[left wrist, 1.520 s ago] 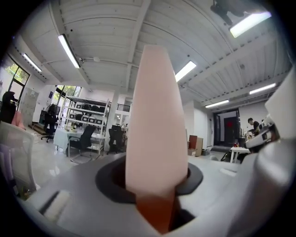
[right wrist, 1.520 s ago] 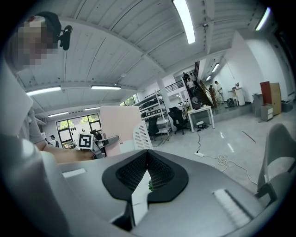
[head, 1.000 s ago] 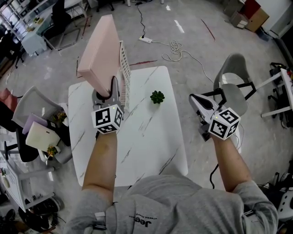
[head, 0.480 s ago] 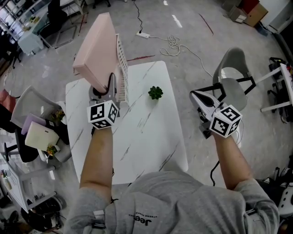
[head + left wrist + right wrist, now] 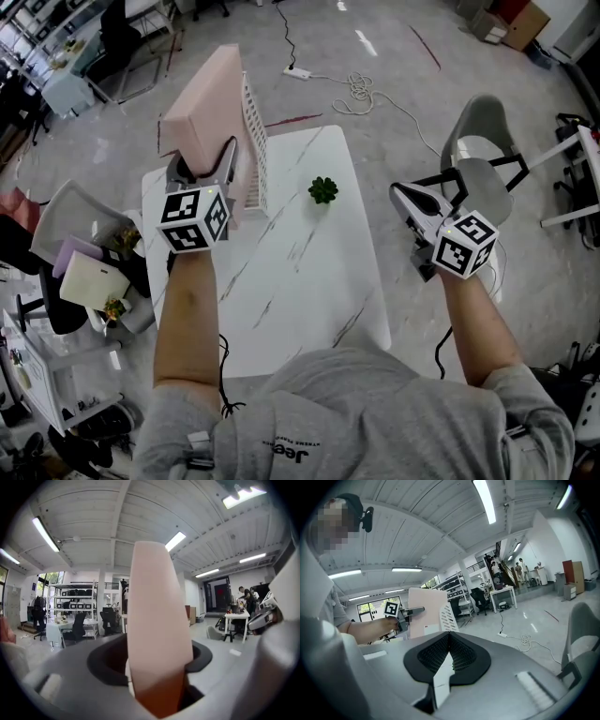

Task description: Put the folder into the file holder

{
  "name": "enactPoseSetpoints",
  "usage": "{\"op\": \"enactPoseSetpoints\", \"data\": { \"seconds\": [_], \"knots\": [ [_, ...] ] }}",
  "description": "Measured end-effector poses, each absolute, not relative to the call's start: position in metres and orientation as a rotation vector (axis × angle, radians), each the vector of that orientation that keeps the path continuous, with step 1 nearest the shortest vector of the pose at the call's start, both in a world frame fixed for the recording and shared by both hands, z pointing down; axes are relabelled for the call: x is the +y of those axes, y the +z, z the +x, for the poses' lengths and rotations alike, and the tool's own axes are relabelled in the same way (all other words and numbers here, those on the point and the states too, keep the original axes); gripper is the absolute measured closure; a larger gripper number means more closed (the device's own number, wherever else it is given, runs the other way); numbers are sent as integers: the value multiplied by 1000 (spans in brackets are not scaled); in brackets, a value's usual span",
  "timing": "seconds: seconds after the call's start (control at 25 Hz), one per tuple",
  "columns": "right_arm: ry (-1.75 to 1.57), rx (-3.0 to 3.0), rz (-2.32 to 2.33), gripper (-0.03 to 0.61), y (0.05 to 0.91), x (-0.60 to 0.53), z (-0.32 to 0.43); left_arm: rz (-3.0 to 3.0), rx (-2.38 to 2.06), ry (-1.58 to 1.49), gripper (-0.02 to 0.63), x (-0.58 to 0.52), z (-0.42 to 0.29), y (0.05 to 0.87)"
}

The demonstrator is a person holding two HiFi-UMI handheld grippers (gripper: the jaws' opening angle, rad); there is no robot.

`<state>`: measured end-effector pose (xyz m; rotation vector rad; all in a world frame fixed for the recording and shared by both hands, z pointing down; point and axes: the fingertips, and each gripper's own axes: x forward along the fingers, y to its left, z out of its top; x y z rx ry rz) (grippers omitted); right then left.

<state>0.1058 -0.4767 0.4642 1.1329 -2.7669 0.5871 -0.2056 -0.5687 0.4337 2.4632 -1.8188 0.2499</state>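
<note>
The left gripper's point(image 5: 204, 161) jaws have just been spreading off the flat pink folder point(image 5: 202, 103) (now lower in the white slatted file holder point(image 5: 255, 141)). Placement looks done; the right gripper point(image 5: 405, 199) is pressed together.

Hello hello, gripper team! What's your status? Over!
Left gripper jaws just opening, folder between them. Right gripper shut, empty. Folder upright against file holder side. Plant well clear.

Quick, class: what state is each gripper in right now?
Left gripper: open, jaws just been opening; pink folder stands between them, not gripped.
Right gripper: closed, empty.
</note>
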Motion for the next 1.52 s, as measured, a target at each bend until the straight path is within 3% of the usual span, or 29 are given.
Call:
{"op": "enactPoseSetpoints", "data": {
  "seconds": [0.12, 0.2, 0.36, 0.8, 1.28, 1.52],
  "knots": [
    [585, -2781, 1120, 574, 459, -476, 103, 2449, -1789, 394, 306, -580, -204, 424],
    [584, -2787, 1113, 575, 456, -475, 101, 2403, -1789, 417, 375, -587, -209, 420],
    [588, -2789, 1119, 574, 457, -474, 104, 2383, -1859, 220, 420, -585, -220, 397],
    [610, -2764, 1133, 575, 466, -469, 111, 2487, -2091, -277, 420, -567, -229, 386],
    [604, -2768, 1146, 574, 462, -470, 113, 2289, -2012, 78, 402, -560, -227, 535],
    [597, -2776, 1140, 575, 459, -470, 109, 2317, -1974, 162, 344, -559, -214, 538]
  ]
}}
